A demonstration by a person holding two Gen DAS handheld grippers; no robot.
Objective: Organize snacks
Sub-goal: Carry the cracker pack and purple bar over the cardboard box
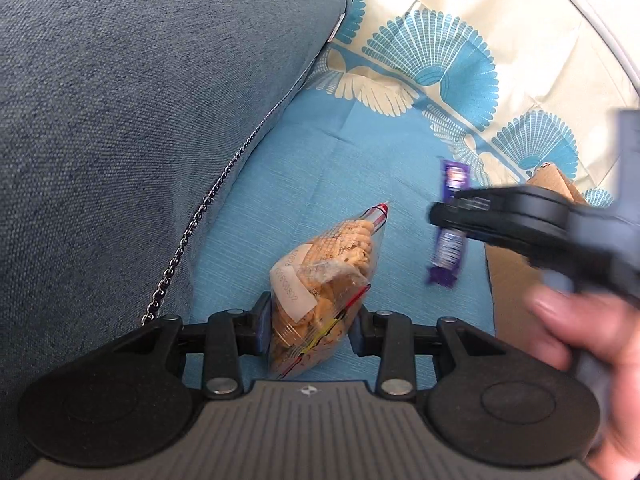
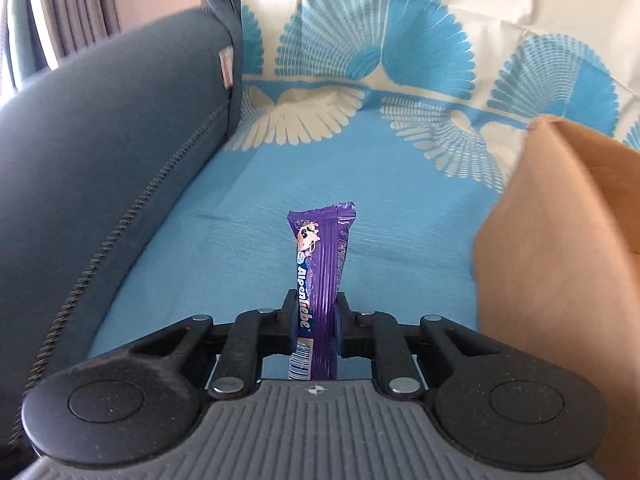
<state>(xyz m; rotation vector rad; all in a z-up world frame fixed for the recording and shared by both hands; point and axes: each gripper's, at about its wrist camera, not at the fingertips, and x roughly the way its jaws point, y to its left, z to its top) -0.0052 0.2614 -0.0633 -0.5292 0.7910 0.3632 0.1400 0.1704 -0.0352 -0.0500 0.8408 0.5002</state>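
1. Your left claw [image 1: 310, 330] sits at the bottom centre of the left wrist view, clamped on a clear bag of biscuits [image 1: 324, 280] that pokes up and to the right over the blue cloth [image 1: 320, 140].
2. Your right claw [image 2: 318, 322] sits low in the middle of the right wrist view, pressed together on a purple candy bar [image 2: 320, 264] that stands upright between its fingers, barcode end nearest the camera.
3. In the left wrist view, the same right claw [image 1: 444, 216] comes in from the right edge, blurred, gripping that candy bar [image 1: 450, 240] across its middle, just right of the biscuit bag and apart from it.
4. Your hand [image 1: 592, 340] shows at the lower right of the left wrist view, wrapped around the right claw's handle.
5. A brown cardboard box [image 2: 560, 220] stands at the right side of the right wrist view, near the candy bar.
6. A grey-blue sofa cushion [image 2: 100, 160] fills the left of both views, with a small metal chain [image 1: 188, 236] lying along its edge in the left wrist view.
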